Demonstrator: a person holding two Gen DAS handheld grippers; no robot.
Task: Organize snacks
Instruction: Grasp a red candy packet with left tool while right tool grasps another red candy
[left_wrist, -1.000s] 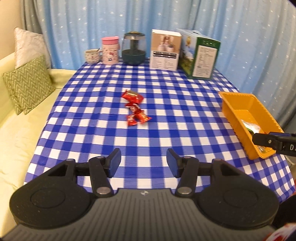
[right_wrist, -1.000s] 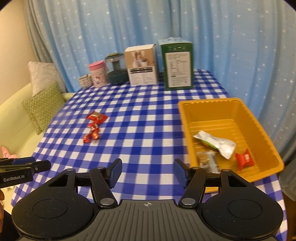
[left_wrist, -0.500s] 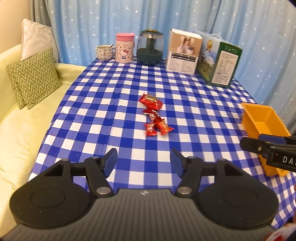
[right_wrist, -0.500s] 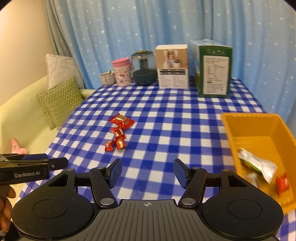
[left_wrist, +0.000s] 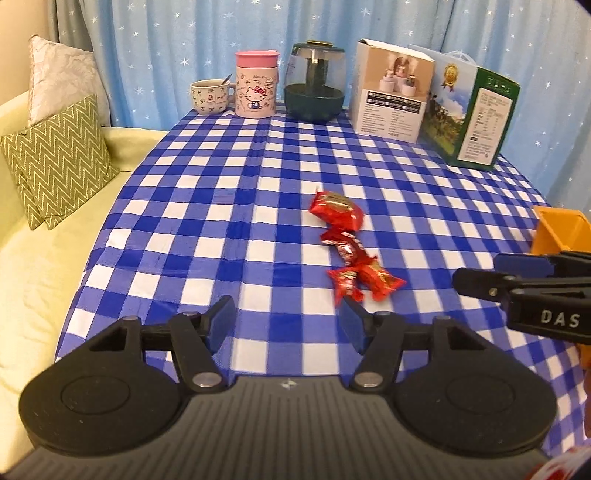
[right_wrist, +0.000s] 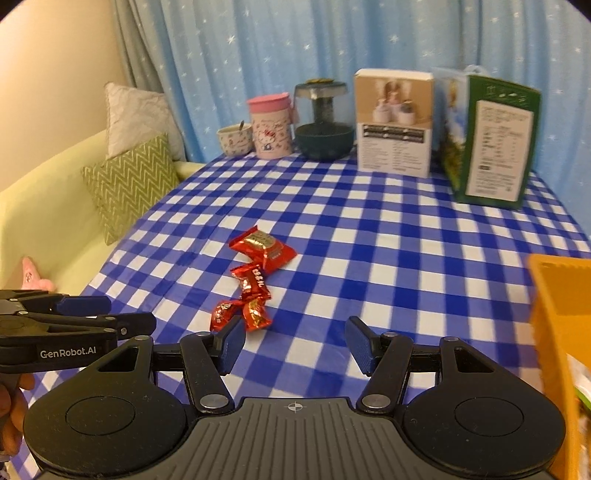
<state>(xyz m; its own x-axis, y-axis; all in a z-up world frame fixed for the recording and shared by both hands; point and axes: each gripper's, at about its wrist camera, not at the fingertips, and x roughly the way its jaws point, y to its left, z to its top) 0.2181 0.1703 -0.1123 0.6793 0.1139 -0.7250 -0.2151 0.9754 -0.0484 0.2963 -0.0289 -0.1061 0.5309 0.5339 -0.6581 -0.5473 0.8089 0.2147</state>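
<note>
Both grippers hover low over the checkered bench (left_wrist: 229, 206), left gripper (left_wrist: 288, 321) and right gripper (right_wrist: 293, 345) fingers spread wide, holding nothing. Red candy wrappers (left_wrist: 349, 247) lie mid-bench; orange bin (right_wrist: 554, 314) at three o'clock.

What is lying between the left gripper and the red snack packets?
Only bare checked tablecloth, seen in the left wrist view: the open left gripper sits just short of the red snack packets.
</note>
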